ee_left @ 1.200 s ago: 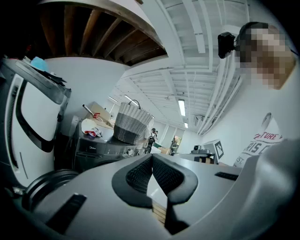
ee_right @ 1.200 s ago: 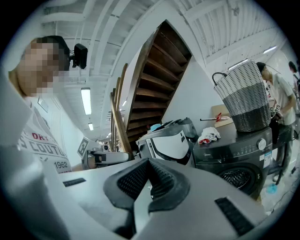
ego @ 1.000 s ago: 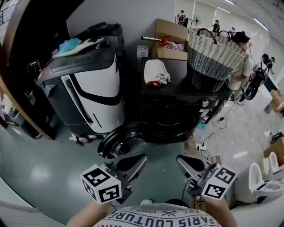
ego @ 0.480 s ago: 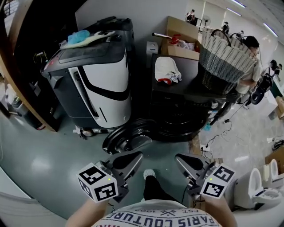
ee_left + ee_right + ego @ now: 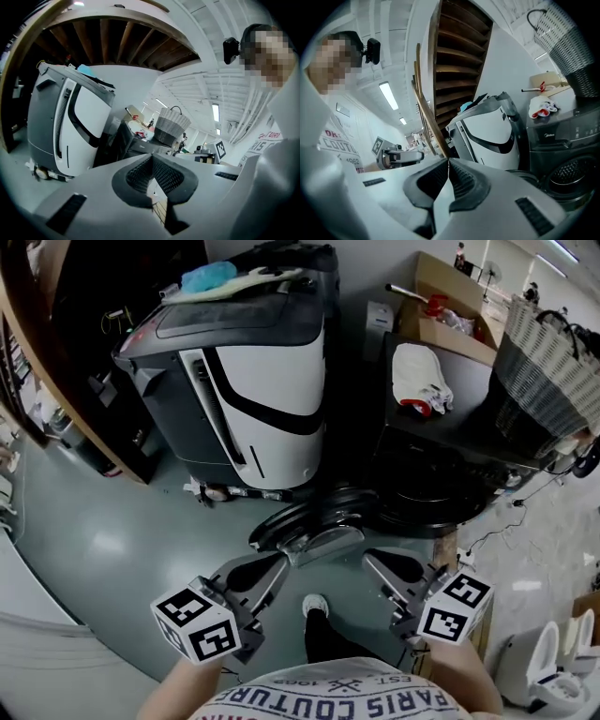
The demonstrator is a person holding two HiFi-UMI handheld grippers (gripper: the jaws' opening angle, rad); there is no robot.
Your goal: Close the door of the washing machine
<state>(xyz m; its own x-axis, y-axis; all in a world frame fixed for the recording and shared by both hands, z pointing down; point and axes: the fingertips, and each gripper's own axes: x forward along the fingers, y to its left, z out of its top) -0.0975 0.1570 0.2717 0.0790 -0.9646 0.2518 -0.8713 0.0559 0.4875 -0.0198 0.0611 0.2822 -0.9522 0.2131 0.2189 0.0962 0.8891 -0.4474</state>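
The black front-loading washing machine [image 5: 441, 470] stands at the right of the head view. Its round glass door [image 5: 314, 521] hangs wide open, swung out low to the left. My left gripper [image 5: 278, 564] is shut on nothing, just short of the door's near rim. My right gripper [image 5: 371, 561] is shut and empty too, a little to the right of the door and below the drum opening [image 5: 427, 502]. In the right gripper view the machine's front [image 5: 558, 140] and drum opening [image 5: 574, 174] lie ahead at the right. In the left gripper view the machine [image 5: 133, 140] shows beyond the shut jaws.
A white and black machine [image 5: 258, 390] stands directly left of the washer. A white cloth [image 5: 417, 376], a woven basket [image 5: 548, 362] and a cardboard box [image 5: 450, 315] sit on or behind the washer top. My shoe [image 5: 316, 606] is on the floor between the grippers.
The view has moved forward and down, so washer and open door now sit nearer. Both grippers stay shut and have come close to the door's rim.
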